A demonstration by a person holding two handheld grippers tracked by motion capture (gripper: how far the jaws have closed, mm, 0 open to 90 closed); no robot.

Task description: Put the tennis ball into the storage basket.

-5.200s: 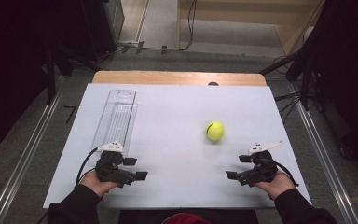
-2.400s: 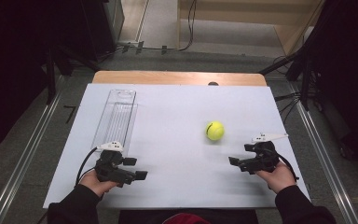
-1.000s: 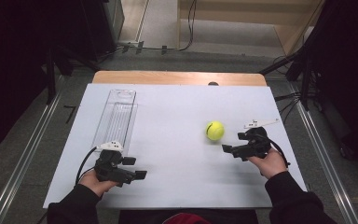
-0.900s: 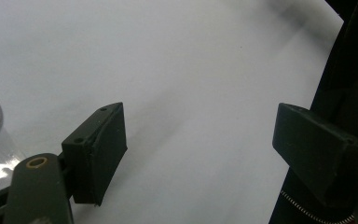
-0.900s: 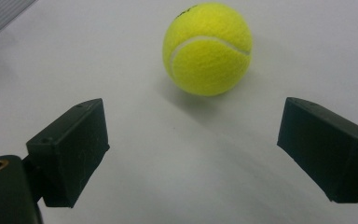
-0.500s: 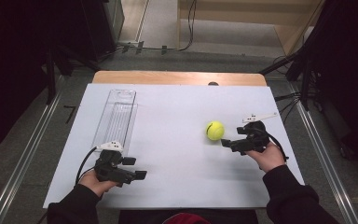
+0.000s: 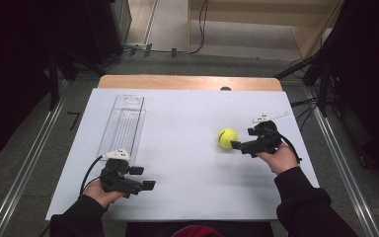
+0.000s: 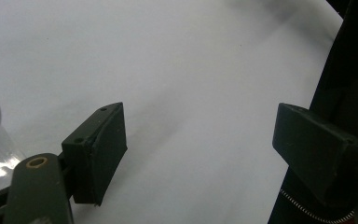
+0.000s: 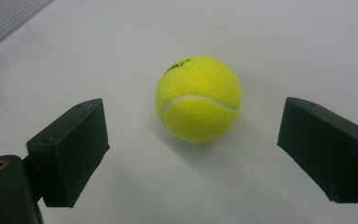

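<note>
One fuzzy yellow tennis ball [image 9: 198, 98] sits loose on the white worktop [image 7: 187, 123], just ahead of our right gripper [image 9: 193, 154], fingers spread wide. If we nudge it off-centre, it rolls away. Left gripper [image 8: 200, 154] is spread too.

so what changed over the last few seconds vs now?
The right gripper moved forward and inward from the near right of the table up to the tennis ball, jaws open, ball just ahead of them, not gripped. Ball, left gripper and clear tray stayed put.
</note>
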